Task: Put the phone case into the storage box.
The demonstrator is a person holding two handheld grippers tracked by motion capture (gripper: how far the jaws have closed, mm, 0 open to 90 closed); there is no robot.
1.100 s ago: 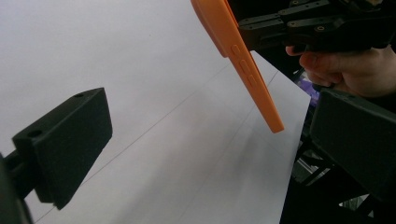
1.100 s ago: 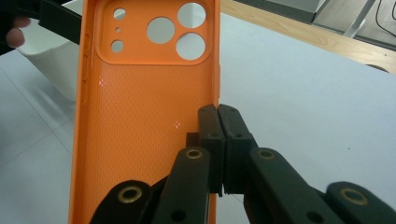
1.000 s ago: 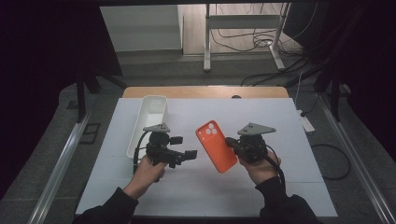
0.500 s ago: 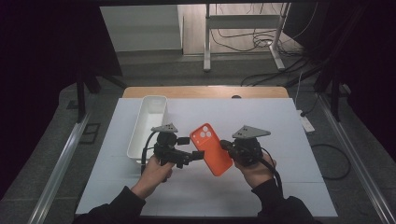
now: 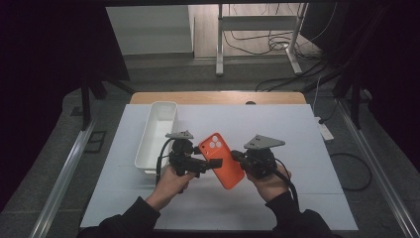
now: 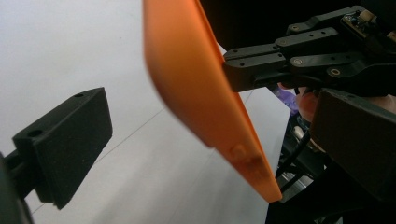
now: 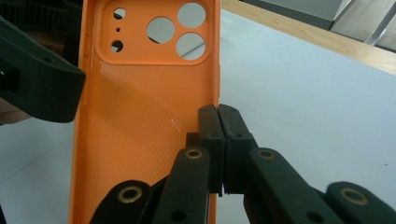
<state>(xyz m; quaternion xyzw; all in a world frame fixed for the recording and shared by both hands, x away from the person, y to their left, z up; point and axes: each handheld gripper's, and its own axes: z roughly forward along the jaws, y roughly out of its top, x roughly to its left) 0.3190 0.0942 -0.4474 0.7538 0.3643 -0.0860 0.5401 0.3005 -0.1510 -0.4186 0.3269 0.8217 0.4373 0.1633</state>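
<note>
High view first: we see an orange phone case (image 5: pixel 222 159) held up off the desk (image 5: pixel 307 134), between our two hands, tilted with its camera cutouts at the far end. Our right tongs (image 5: pixel 236 155) are clamped on the case's long edge on the right; in the right gripper view the two black pads sit pressed together over that thin rim (image 7: pixel 218 122), and the textured inner face of the case (image 7: pixel 140 116) with its round lens holes fills the left side. Our left tongs (image 5: pixel 214 162) reach in from the other side, and their jaws stand wide apart: in the left gripper view one pad (image 6: pixel 70 140) is well clear on the left, the other sits at the right edge, and the case (image 6: pixel 205 93) passes edge-on between them without either pad pressing on it. In that same view we see the right tongs (image 6: pixel 261 70) gripping the case's edge from behind. Our left hand (image 5: pixel 171 181) and right hand (image 5: pixel 270 178) come in from the near side in dark sleeves. A white tray (image 5: pixel 148 148), long and narrow, lies on the desk just beyond and to the left of the left tongs. The desk is covered in white with a wooden strip (image 5: pixel 218 97) showing along its far edge.
</note>
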